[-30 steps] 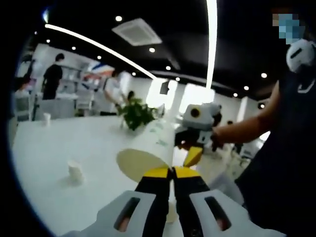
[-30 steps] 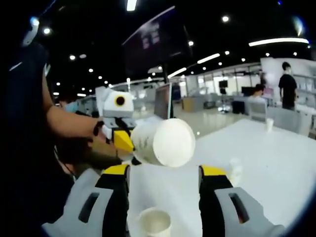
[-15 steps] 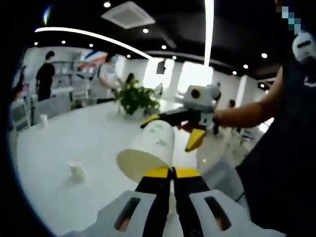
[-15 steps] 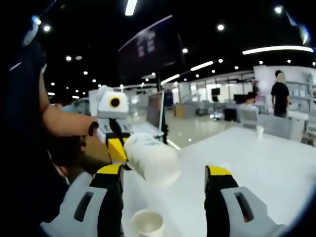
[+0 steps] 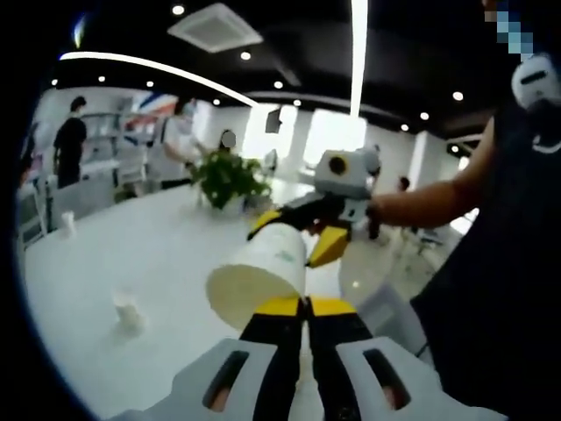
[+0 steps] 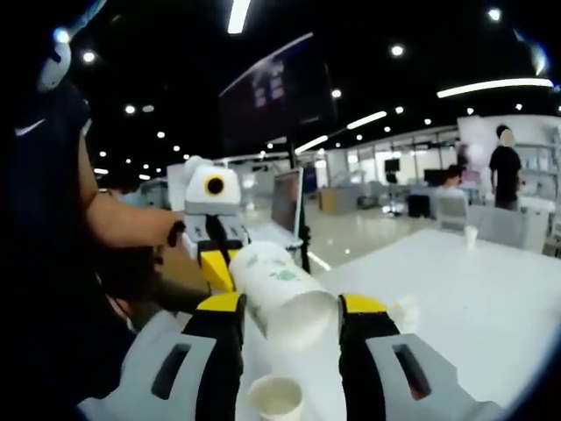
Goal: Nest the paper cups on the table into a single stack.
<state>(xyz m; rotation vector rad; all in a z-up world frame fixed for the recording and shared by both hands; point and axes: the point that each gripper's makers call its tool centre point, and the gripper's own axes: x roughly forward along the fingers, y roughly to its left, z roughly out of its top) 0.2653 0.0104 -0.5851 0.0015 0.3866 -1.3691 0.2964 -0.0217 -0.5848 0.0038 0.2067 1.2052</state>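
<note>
A white paper cup [image 5: 263, 272] lies on its side in the air with its open mouth toward the left gripper view. My left gripper [image 5: 307, 303] is shut on its rim. My right gripper [image 5: 294, 235] comes in from the right with one yellow finger on each side of the cup's closed end. In the right gripper view the cup [image 6: 285, 289] sits between my right gripper's [image 6: 291, 307] jaws, which press close on both sides. My left gripper [image 6: 217, 263] holds its far rim. An upright cup [image 6: 274, 399] stands on the white table [image 6: 473, 307] just below.
More cups stand on the table: a small one [image 5: 127, 311] at left, one far off [image 5: 66, 224], and two in the right gripper view [image 6: 405, 309] [image 6: 473, 235]. A potted plant [image 5: 226, 180] and a monitor [image 6: 287, 202] stand farther back. People stand in the background.
My right gripper's jaws have narrowed from wide apart onto the cup's sides. The cup has stayed in my left gripper, and both views have shifted slightly.
</note>
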